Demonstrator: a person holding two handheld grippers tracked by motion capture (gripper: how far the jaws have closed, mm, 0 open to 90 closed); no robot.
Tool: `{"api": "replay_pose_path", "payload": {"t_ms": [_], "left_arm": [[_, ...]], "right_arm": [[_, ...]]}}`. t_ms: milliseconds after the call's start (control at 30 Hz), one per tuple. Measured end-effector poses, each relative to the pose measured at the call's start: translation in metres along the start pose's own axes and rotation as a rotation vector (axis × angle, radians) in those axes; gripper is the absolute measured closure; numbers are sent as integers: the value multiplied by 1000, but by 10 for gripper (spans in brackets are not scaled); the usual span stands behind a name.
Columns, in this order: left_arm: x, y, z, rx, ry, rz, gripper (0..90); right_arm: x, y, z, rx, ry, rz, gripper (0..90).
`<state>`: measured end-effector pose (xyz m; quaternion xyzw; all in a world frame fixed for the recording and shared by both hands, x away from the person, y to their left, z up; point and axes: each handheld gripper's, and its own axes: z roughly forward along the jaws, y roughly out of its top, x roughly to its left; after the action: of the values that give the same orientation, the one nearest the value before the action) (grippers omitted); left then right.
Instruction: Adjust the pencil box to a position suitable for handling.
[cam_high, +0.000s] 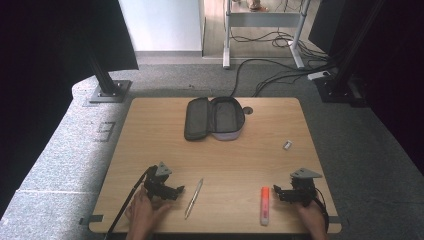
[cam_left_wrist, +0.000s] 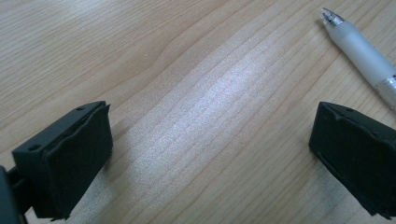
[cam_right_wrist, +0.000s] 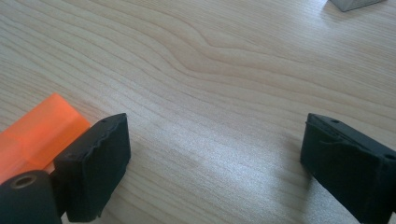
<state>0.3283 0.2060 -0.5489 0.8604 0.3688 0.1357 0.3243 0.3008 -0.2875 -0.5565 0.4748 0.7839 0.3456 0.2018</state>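
An open dark pencil case (cam_high: 215, 118) lies at the back middle of the wooden table (cam_high: 150, 125). A clear and silver pen (cam_high: 194, 197) (cam_left_wrist: 362, 53) lies near the front, just right of my left gripper (cam_high: 176, 190) (cam_left_wrist: 210, 163), whose jaws stand wide apart over bare wood. An orange highlighter (cam_high: 264, 205) (cam_right_wrist: 39, 133) lies just left of my right gripper (cam_high: 278, 193) (cam_right_wrist: 215, 163). This gripper is open too, and the highlighter's end sits behind its left jaw. Neither gripper holds anything.
A small grey block (cam_high: 287, 145) (cam_right_wrist: 357, 3) sits on the table's right side, beyond the right gripper. A dark round hole (cam_high: 248, 110) shows beside the case. Cables and stand bases lie on the floor behind the table.
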Motion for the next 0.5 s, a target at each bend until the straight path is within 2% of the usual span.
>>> {"api": "replay_pose_path", "payload": {"t_ms": [500], "left_arm": [[0, 3, 2, 0, 5, -8, 0]], "right_arm": [[0, 0, 0, 0, 0, 0, 78]]}}
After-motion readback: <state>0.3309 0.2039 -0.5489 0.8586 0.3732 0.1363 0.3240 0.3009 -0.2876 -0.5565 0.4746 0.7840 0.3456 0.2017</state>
